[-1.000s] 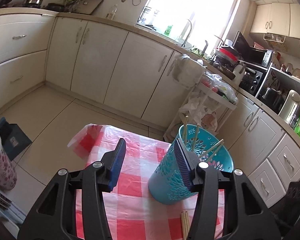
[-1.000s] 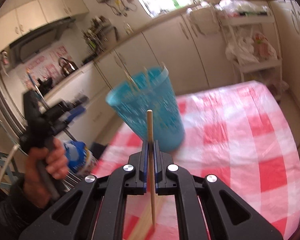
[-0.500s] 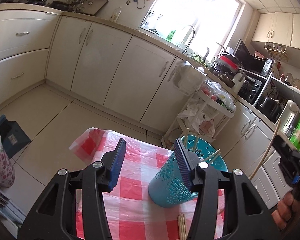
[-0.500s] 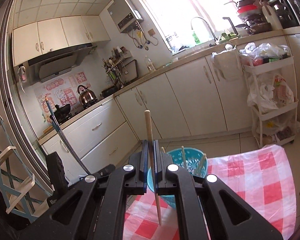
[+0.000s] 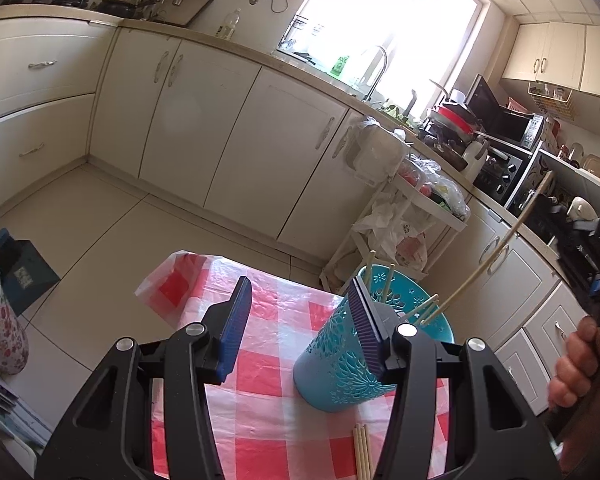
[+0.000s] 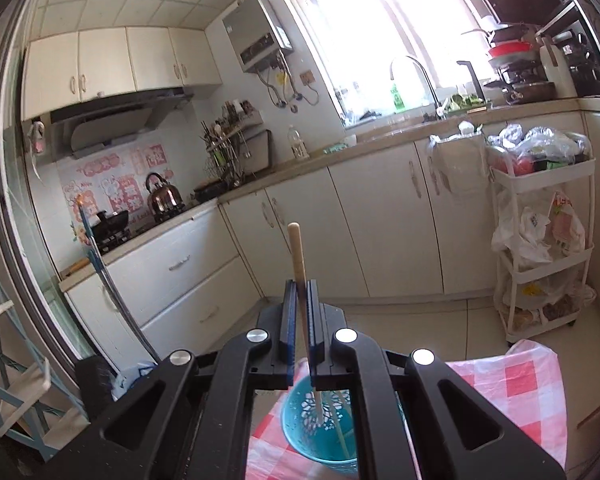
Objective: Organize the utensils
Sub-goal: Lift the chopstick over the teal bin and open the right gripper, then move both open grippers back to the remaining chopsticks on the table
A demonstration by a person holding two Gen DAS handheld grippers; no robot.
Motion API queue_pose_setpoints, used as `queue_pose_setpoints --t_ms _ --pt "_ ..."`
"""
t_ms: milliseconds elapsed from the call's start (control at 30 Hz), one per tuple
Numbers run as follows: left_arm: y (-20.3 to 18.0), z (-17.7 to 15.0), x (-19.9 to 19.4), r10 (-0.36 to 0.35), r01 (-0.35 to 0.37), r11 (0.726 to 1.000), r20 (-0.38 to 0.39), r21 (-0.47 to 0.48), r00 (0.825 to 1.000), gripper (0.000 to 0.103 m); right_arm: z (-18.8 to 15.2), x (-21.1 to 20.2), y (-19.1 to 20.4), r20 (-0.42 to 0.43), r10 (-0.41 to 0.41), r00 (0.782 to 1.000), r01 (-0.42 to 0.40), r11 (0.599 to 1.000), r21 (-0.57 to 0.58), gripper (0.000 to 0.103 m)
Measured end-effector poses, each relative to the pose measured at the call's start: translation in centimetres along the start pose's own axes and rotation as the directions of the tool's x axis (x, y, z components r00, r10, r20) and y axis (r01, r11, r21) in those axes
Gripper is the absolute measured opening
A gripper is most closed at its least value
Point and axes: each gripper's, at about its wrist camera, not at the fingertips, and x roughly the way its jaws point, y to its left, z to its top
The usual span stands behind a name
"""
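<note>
Right gripper [image 6: 300, 320] pinches a chopstick [image 6: 297, 252] between closed pads; the stick's lower end dips into the teal cup [image 6: 300, 432] directly beneath. Left gripper [image 5: 296, 320] spread wide, holding nothing; the cup [image 5: 336, 360] sits on the checked cloth [image 5: 268, 396] just behind its right finger, partly hidden by it.

Left view only: the cup from the side with several sticks leaning out, spare chopsticks [image 5: 362, 452] flat on the cloth near the cup's base, and the right hand [image 5: 576, 364]. Right view only: the cup's inside from above, sticks resting against its wall.
</note>
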Motion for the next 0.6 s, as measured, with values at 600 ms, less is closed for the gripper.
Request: queue_pose_setpoints --t_ms 600 --pt "-0.3 -0.9 1.1 0.035 -0.033 0.999 -0.078 0.029 0.996 0.052 -14.3 -0.5 -2.3 -0.331 -0.148 0.932 0.147 0.989 -0.028 0.02"
